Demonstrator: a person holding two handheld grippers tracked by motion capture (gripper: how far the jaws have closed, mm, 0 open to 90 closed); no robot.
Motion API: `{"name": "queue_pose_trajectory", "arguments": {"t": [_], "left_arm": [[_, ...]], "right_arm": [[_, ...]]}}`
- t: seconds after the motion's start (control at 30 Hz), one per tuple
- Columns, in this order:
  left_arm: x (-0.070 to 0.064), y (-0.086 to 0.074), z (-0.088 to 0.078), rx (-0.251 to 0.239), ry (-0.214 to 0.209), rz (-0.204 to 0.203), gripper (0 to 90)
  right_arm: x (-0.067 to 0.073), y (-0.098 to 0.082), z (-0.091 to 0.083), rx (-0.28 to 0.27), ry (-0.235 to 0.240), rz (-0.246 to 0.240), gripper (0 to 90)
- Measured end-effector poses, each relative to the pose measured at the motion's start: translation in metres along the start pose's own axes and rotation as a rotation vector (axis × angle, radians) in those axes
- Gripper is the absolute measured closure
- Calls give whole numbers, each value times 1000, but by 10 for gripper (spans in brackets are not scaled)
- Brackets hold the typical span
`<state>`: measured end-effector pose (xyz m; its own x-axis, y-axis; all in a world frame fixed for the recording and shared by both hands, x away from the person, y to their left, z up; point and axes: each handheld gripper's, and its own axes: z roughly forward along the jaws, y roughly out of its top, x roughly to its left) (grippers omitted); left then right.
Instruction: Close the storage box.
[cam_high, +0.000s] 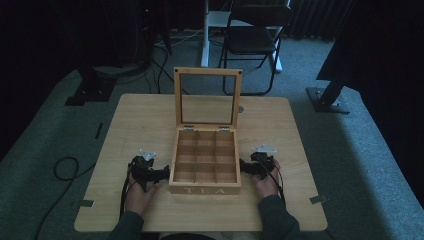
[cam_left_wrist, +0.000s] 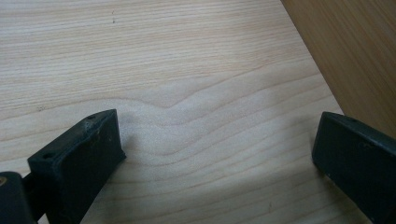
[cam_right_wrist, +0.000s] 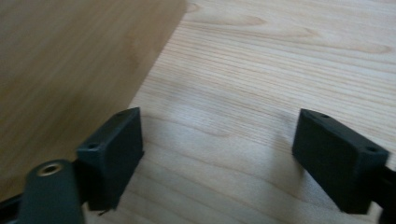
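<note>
A wooden tea box marked TEA stands near the table's front edge, its glass-paned lid raised upright. Its several compartments look empty. My left gripper rests on the table just left of the box, held by a hand. In the left gripper view it is open over bare wood, with the box's side wall at the right. My right gripper lies against the box's right side. In the right gripper view it is open with nothing between the jaws, the box wall at the left.
The light wooden table has bare wood behind and beside the box. A small round object lies right of the lid. On the carpet beyond stand a black folding chair and dark stands. A cable loops at the left.
</note>
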<state>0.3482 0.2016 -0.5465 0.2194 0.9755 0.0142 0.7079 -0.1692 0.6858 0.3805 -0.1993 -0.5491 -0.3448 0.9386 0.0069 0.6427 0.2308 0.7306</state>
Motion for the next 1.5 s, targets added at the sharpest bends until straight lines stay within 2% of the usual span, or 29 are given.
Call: {"name": "queue_pose_trajectory", "arguments": {"t": [0.43,0.63,0.77,0.83,0.97,1.03,1.1,1.27,1.4,1.5], "left_arm": [[0,0,0,0,0,1,16],[0,0,0,0,0,1,16],[0,0,0,0,0,1,16],[0,0,0,0,0,1,16],[0,0,0,0,0,1,16],[0,0,0,0,0,1,16],[0,0,0,0,0,1,16],[0,0,0,0,-1,1,16],[0,0,0,0,0,0,16],[0,0,0,1,0,1,16]], "right_arm": [[-1,-1,-1,-1,12,-12,192],[-1,-4,-4,7,20,-21,157],[1,-2,-6,27,20,-17,208],[3,0,-9,53,19,-21,265],[3,1,-10,72,27,-27,277],[3,2,-12,78,24,-22,329],[1,3,-14,58,51,11,357],[-2,15,-29,-26,67,39,409],[-3,27,-34,-61,78,37,422],[-3,33,-36,-68,81,24,427]]}}
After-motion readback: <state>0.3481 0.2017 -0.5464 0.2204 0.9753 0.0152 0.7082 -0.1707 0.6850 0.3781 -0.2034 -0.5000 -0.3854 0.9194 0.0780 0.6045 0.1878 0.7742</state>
